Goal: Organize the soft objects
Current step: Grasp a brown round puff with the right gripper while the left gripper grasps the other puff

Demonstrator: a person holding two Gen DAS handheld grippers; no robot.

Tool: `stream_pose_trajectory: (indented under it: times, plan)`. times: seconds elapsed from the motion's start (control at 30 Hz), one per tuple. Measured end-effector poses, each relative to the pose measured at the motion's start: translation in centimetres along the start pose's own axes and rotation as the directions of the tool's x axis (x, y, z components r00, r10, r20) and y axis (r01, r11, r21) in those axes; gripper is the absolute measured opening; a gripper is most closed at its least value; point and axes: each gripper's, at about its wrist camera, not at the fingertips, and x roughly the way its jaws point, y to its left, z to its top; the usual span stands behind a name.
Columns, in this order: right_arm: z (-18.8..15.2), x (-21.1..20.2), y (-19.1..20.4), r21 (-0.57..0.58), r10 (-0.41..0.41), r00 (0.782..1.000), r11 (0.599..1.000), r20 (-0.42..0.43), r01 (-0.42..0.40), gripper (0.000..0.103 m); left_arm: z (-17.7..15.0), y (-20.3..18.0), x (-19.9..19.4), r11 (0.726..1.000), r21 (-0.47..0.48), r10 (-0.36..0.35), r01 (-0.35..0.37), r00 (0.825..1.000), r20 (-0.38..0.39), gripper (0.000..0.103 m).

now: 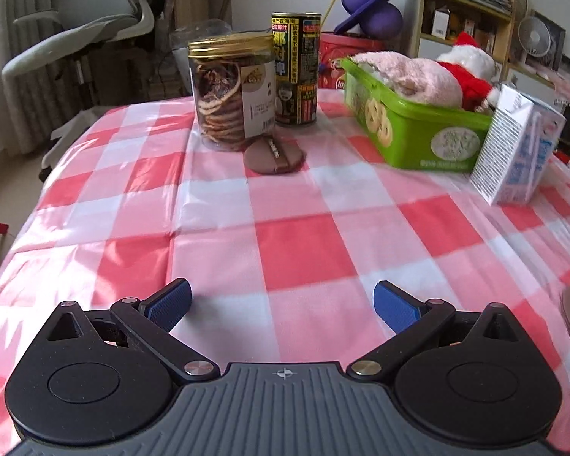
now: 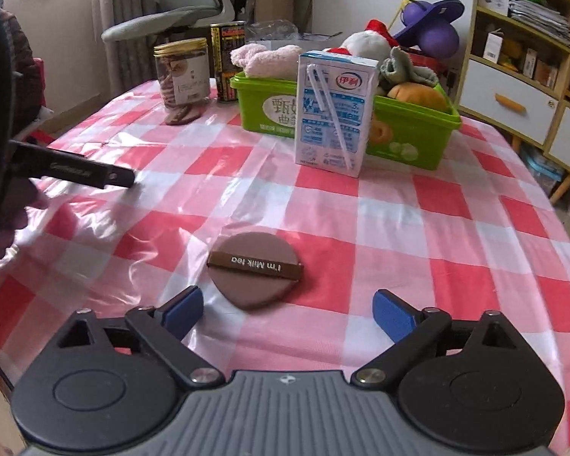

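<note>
Right wrist view: the right gripper (image 2: 288, 313) has its jaws wide and empty; the brown puff (image 2: 254, 269) lies flat on the checked tablecloth (image 2: 399, 228), just ahead, nearer the left finger.
Left wrist view: the left gripper (image 1: 282, 306) also stands wide and holds nothing.
Second puff (image 1: 274, 155): far off, leaning on the clear jar (image 1: 231, 95).
Green box (image 2: 410, 133): beyond the milk carton (image 2: 332, 114), already holding soft toys.
Risk: the puff is thin; I think the fingers may pinch the slippery cloth, or one finger may push the puff aside.
</note>
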Motion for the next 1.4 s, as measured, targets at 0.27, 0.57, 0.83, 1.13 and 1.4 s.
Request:
stream_pose_trajectory:
  times: [0.27, 0.57, 0.83, 1.13, 1.4]
  plan:
    - [1.4, 1.3, -0.3, -0.026, 0.053, 0.997, 0.998, 0.056, -0.052, 0.035, 2.1, -0.1, 2.7, 1.0, -0.015, -0.01, 0.01, 0.999, 0.033, 0.096]
    - [3.3, 3.2, -1.3, 0.004, 0.053, 0.998, 0.999, 0.047, -0.053, 0.034, 5.3, -1.1, 5.8, 1.0, -0.028, -0.003, 0.004, 0.999, 0.045, 0.083]
    - [4.8, 4.5, -2.5, 0.075, 0.042, 0.999, 0.996, 0.035, -0.044, 0.034, 7.1, -1.2, 7.9, 0.998, -0.064, 0.024, -0.02, 0.997, 0.077, 0.075]
    - [4.9, 4.7, -2.8, 0.07, 0.048, 0.998, 0.996, 0.043, -0.051, 0.036, 7.5, -0.4, 8.0, 0.992, -0.119, 0.062, -0.051, 0.993, 0.098, 0.047]
    - [4.9, 4.5, -3.0, 0.076, 0.036, 0.999, 0.996, 0.032, -0.038, 0.04, 6.7, -1.0, 6.7, 0.998, -0.055, 0.017, -0.013, 0.997, 0.08, 0.044]
